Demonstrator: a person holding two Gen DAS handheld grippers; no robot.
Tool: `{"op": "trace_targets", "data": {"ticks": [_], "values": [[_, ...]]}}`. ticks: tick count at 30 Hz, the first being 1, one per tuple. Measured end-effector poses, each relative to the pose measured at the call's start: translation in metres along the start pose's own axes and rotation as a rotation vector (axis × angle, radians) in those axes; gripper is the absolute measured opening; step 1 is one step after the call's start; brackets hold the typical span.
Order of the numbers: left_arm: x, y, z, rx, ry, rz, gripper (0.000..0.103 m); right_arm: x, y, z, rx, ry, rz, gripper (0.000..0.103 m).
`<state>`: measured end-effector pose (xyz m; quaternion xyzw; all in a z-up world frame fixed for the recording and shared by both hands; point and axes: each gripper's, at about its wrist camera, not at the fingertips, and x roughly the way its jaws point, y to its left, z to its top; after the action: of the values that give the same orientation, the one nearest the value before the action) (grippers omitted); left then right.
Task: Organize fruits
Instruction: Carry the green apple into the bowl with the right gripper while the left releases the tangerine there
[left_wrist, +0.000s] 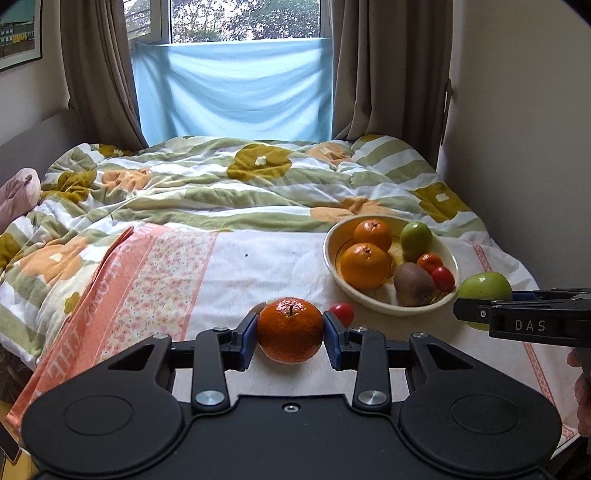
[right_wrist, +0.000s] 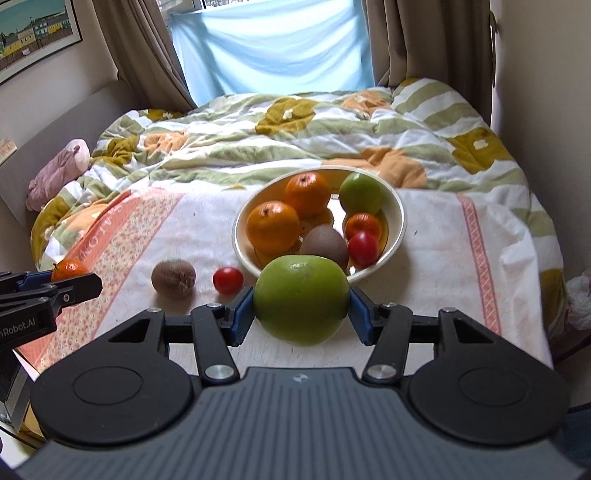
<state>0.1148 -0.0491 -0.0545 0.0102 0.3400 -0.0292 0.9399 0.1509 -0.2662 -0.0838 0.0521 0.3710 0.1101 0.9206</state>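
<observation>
My left gripper (left_wrist: 290, 332) is shut on a small orange mandarin (left_wrist: 290, 330), held clear of the bed. My right gripper (right_wrist: 302, 308) is shut on a big green apple (right_wrist: 302, 299), its blue pads pressing both sides, just in front of the cream bowl (right_wrist: 400, 221). The bowl holds two oranges (right_wrist: 272, 226), a green apple (right_wrist: 360, 194), a kiwi (right_wrist: 324, 242) and small red fruits (right_wrist: 363, 248). On the white towel lie a loose kiwi (right_wrist: 173, 277) and a red cherry tomato (right_wrist: 228, 280). In the left wrist view the right gripper (left_wrist: 476, 310) holds the apple (left_wrist: 484, 286) beside the bowl (left_wrist: 452, 258).
A white and pink towel (right_wrist: 461, 266) covers the near part of the bed, with a rumpled flowered quilt (right_wrist: 295, 140) behind. A pink soft toy (right_wrist: 59, 173) lies at the left. Curtains and a blue cloth hang at the window.
</observation>
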Motion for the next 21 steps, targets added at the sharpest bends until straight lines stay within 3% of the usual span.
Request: {"op": "trace_targets", "data": {"ticks": [9,21], "values": [[0.012,-0.012,0.048,0.057,-0.054,-0.085,0.041,-0.012,-0.004,0.036,0.018,-0.057,-0.018,0.069],[0.074,-0.016,0.097,0.153,-0.036,-0.2,0.041,0.02,-0.004,0.071,0.084,-0.052,-0.068,0.069]]}}
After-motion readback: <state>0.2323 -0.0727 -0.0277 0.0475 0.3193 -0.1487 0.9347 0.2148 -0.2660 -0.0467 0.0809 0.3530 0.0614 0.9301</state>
